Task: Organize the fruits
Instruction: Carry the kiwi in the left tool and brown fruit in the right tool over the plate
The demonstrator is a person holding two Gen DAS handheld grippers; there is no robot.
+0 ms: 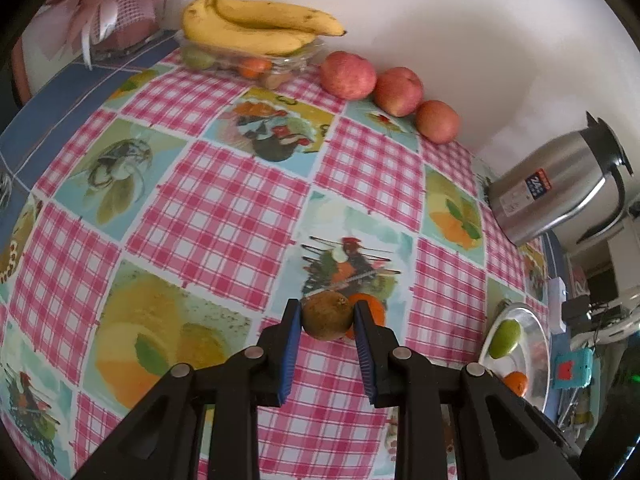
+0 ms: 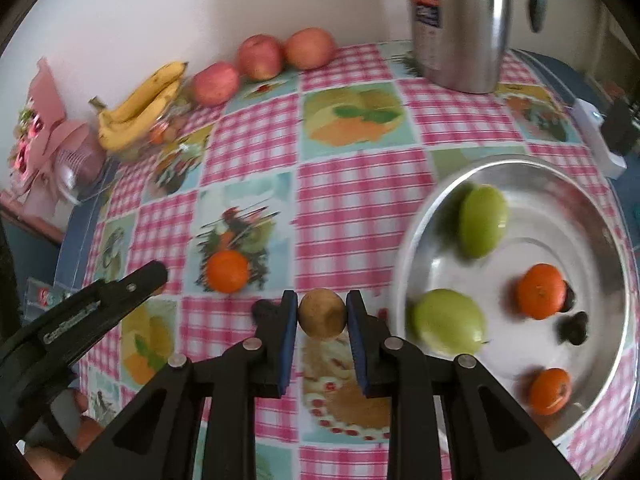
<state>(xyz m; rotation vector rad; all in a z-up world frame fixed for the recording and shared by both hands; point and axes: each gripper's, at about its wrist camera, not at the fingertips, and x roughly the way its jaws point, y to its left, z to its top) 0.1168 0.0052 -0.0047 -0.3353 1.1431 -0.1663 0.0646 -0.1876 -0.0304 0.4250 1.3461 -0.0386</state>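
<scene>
In the left wrist view my left gripper is shut on a brown kiwi, held just above the checked tablecloth. An orange lies on the cloth right behind that kiwi. Seen from the right wrist, my right gripper is shut on a second brown kiwi, left of the round metal tray. Inside the tray lie two green fruits and two oranges. The loose orange sits on the cloth, with the left gripper's black fingers beside it.
Along the back wall sit bananas on a clear container of fruit, three red apples, and a steel jug. A pink wrapped bouquet fills the far corner. A white box lies at the table edge past the tray.
</scene>
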